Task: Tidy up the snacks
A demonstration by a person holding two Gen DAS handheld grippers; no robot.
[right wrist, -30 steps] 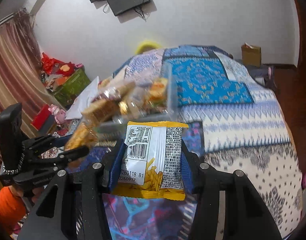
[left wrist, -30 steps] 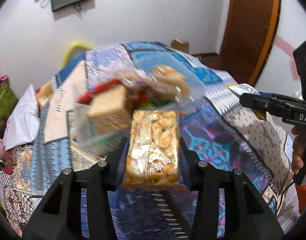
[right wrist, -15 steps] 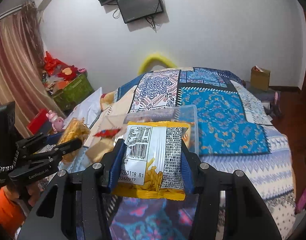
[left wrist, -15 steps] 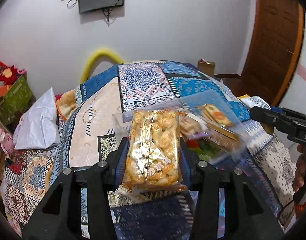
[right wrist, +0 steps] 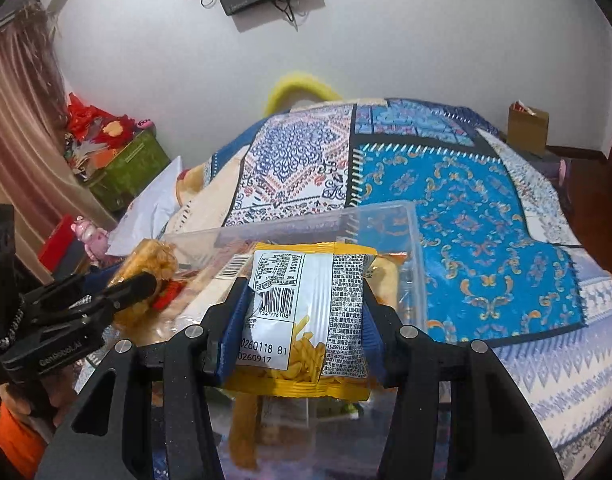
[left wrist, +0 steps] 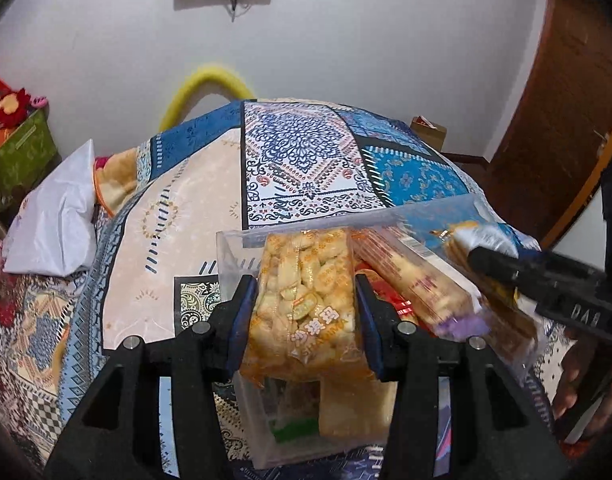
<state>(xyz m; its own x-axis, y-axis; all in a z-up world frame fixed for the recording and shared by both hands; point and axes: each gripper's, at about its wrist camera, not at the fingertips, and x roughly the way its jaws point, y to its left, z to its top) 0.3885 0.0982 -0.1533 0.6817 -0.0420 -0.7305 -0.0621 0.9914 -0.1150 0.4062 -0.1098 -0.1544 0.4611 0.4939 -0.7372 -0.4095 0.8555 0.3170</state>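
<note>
The left tool (left wrist: 304,312) was clamped on a clear packet of pale orange puffed snack pieces (left wrist: 302,304), its blue-padded fingers (left wrist: 240,320) pressing the packet's two long sides. The packet hung over the near left part of a clear rectangular plastic box (left wrist: 234,252) that rested on a bed covered by a blue, white and beige patchwork quilt (left wrist: 306,152). Inside the box lay other snacks: a long clear sleeve of beige biscuits (left wrist: 418,284) slanting toward the box's right side, something red beneath it, and a tan block with a green item against the box's near wall.

The right tool (right wrist: 306,320) was clamped on a yellow-edged white crisp packet with a barcode and printed text (right wrist: 306,312), held by its sides above the near edge of the same box (right wrist: 414,240). The jaws of this tool had just been easing apart slightly, yet the packet sat between the pads and they pressed on it.

From the right wrist view, the left tool (right wrist: 140,284) showed at the box's left with its orange packet (right wrist: 146,268); from the left wrist view, the right tool (left wrist: 478,258) reached in over the box's right side, its pads hidden.

Beyond the box's far wall, a yellow curved tube (left wrist: 202,88) stood at the bed's far end, and a white plastic bag (left wrist: 54,224) lay off the bed to the box's left.
</note>
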